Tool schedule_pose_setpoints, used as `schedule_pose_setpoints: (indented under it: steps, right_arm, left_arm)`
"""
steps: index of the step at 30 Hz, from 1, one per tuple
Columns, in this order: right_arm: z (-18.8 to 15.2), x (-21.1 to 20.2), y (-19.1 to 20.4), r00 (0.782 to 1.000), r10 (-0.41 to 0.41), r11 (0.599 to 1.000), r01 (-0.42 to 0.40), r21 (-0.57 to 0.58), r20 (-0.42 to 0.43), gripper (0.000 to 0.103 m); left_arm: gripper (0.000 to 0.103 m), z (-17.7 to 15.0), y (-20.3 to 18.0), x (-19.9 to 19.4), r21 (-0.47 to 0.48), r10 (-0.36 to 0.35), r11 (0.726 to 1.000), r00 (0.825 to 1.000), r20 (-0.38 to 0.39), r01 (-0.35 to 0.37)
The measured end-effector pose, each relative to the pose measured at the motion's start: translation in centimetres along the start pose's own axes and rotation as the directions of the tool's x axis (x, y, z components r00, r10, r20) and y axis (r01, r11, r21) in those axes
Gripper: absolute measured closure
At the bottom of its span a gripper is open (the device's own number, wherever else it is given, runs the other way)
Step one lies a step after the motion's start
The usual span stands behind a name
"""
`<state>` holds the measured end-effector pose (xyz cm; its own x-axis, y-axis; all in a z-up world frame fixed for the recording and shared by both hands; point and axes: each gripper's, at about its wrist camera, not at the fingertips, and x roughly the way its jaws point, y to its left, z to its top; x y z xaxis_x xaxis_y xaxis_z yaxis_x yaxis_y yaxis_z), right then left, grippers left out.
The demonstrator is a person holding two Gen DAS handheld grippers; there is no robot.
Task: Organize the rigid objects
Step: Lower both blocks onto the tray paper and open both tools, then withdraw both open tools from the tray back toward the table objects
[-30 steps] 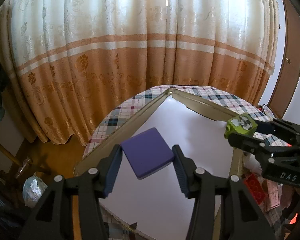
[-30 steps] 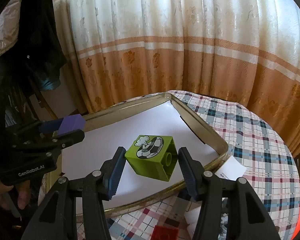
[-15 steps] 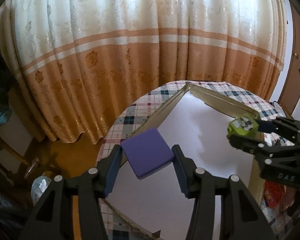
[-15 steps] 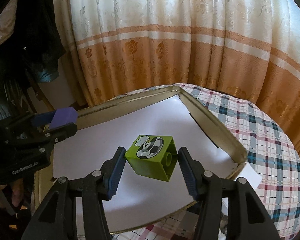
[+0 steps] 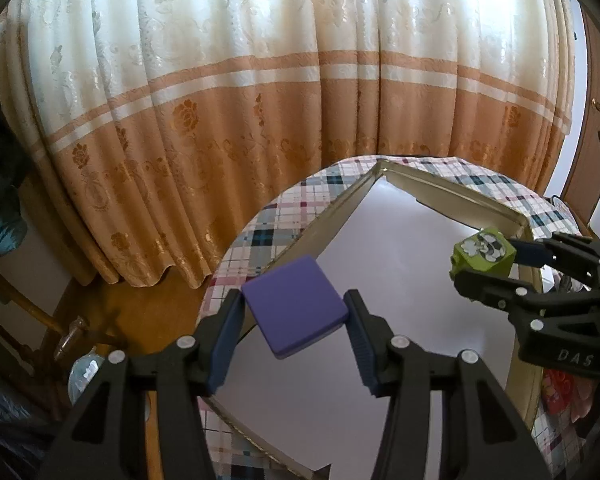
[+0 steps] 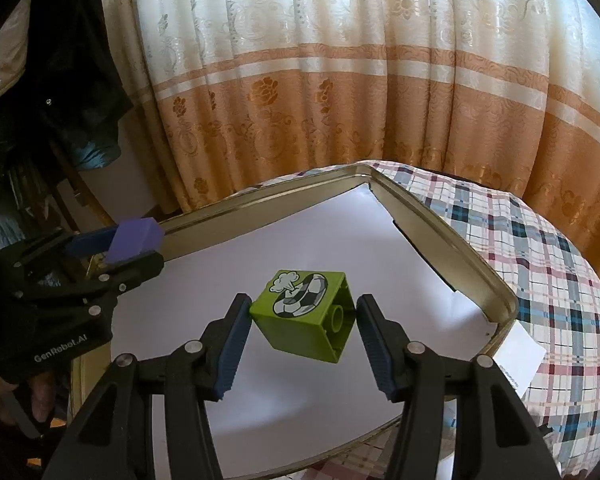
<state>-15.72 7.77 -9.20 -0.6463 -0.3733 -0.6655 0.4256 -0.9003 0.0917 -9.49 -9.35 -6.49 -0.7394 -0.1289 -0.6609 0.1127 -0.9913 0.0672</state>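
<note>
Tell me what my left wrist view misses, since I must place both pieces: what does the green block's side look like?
Observer: The green plastic block, clamped in the right gripper, has a round hollow tube in its open side.
Operator: What lies past the tray's far right corner?
Observer: A white paper card sticks out from under the shallow metal tray.
Operator: Who holds my gripper?
Observer: A bare hand grips the left gripper, which clamps the flat purple block.

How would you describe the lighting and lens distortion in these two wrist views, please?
Left wrist view: the backlit curtain blows out to white near the top, and the fisheye bows its stripes; the purple block stays sharp. Right wrist view: the same bright curtain, dark vignetted corners, and the tray rim curves, with the green block in clear focus.
</note>
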Motion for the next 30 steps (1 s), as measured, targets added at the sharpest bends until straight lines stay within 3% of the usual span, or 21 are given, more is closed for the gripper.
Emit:
schedule_pose_setpoints:
  steps: [4,6,12,20,30]
  right_arm:
    - [-0.1,0.3,0.2,1.000,0.007,1.000,-0.007,-0.003,-0.009,0.046]
    - [-0.1,0.2,0.4,1.000,-0.002,1.000,0.002,-0.007,-0.009,0.041]
    - [-0.4,-1.1,0.3,1.000,0.000,1.000,0.000,0.012,0.020,0.031]
    - [-2.3,-6.4,-2.1,0.998,-0.011,0.995,0.004,0.099,0.069,0.028]
    - [-7.6,-14.1,-7.5,0.986,-0.144,0.965,0.121,0.234,0.085,0.026]
  left_arm:
    - [0.046,0.0,0.0,0.0,-0.004,0.013,1.000,1.000,-0.001,-0.013]
    - [0.033,-0.1,-0.1,-0.3,-0.003,0.016,1.000,1.000,0.003,-0.016]
    - [0.010,0.2,0.5,-1.3,-0.030,0.025,0.999,0.999,0.027,-0.024]
    - [0.006,0.4,-0.7,-3.5,-0.040,-0.014,0.999,0.998,0.060,0.016]
    - [0.006,-0.3,-6.0,-6.8,0.038,-0.112,0.993,0.989,0.092,0.109]
